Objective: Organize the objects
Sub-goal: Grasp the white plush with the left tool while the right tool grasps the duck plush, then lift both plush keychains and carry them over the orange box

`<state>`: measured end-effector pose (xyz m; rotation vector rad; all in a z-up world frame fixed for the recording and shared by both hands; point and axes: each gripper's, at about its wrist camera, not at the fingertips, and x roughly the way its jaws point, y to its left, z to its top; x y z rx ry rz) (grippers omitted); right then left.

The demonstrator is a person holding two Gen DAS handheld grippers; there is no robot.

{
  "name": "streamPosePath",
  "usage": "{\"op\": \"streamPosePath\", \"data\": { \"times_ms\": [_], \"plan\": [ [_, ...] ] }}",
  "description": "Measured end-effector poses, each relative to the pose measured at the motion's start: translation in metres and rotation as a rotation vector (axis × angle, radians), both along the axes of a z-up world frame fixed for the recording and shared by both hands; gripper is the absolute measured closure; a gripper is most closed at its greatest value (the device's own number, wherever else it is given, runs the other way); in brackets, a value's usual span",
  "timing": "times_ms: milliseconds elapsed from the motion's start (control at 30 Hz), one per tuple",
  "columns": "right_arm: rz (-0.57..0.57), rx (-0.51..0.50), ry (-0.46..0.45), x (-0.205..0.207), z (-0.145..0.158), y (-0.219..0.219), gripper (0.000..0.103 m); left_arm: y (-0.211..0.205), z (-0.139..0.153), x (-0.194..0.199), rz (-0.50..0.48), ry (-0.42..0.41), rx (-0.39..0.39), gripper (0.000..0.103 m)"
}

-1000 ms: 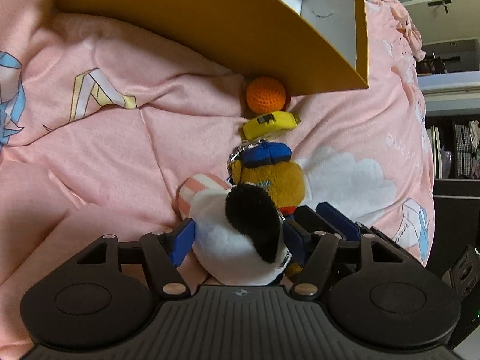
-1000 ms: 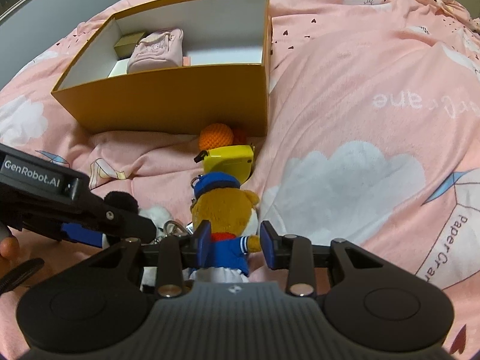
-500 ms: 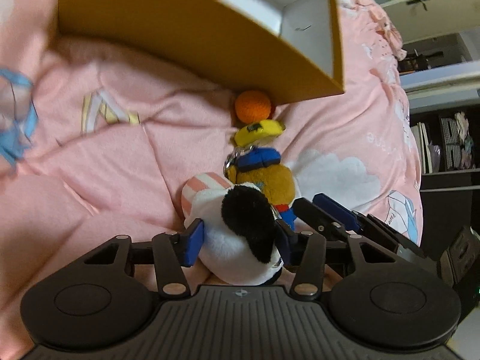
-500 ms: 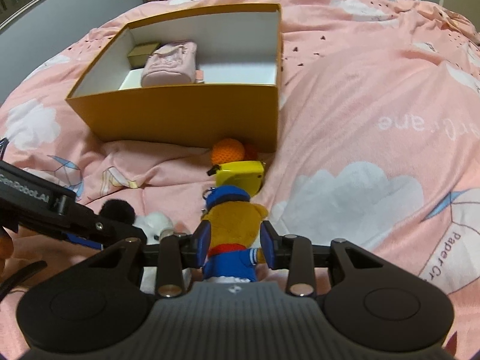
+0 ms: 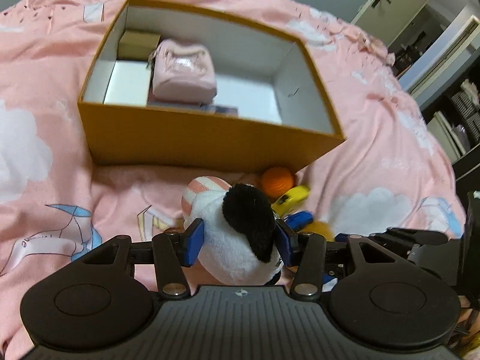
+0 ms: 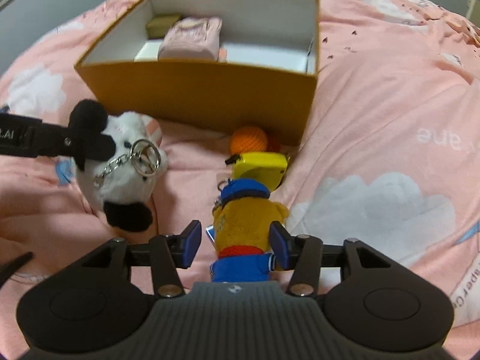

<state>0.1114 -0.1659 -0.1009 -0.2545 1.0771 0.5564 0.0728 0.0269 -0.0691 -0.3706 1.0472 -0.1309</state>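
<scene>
On the pink bedspread, an open orange box stood ahead of both tongs, with a pink pouch and a small tan box lying inside at its left end. Between the blue pads of the left tongs sat a white plush toy with black ears, and both pads pressed into its sides, so those tongs were clamped on it. From the right wrist camera the same toy hung off the bedspread on the end of the left tongs, with its metal key ring dangling on a short chain, left of the other things and near the box's front wall.

The right tongs were opening. A bear toy in a blue cap and blue jacket lay between their pads; the right pad stood just against the bear's side, while the left pad stood clear of it with bedspread showing in the gap, so the bear was not gripped. It rested on the bedspread with its head pointing toward the box. Just beyond its cap lay a yellow case, and beyond that an orange knitted ball, tucked against the foot of the box near its right corner.
</scene>
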Motion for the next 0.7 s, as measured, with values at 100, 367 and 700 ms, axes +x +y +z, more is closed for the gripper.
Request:
{"op": "streamPosePath", "data": {
  "times_ms": [100,367,700],
  "plan": [
    [0.020,-0.052,-0.013,0.000,-0.009,0.007,0.042,0.006,-0.017,0.002,0.010,0.054,0.010,0.046],
    [0.044,-0.185,-0.048,0.003,-0.029,0.020,0.038,0.026,-0.034,-0.001,0.089,0.163,-0.115,0.036],
    [0.016,-0.138,0.001,0.008,-0.034,0.012,0.045,0.037,-0.054,0.003,0.202,0.254,-0.272,0.029]
  ]
}}
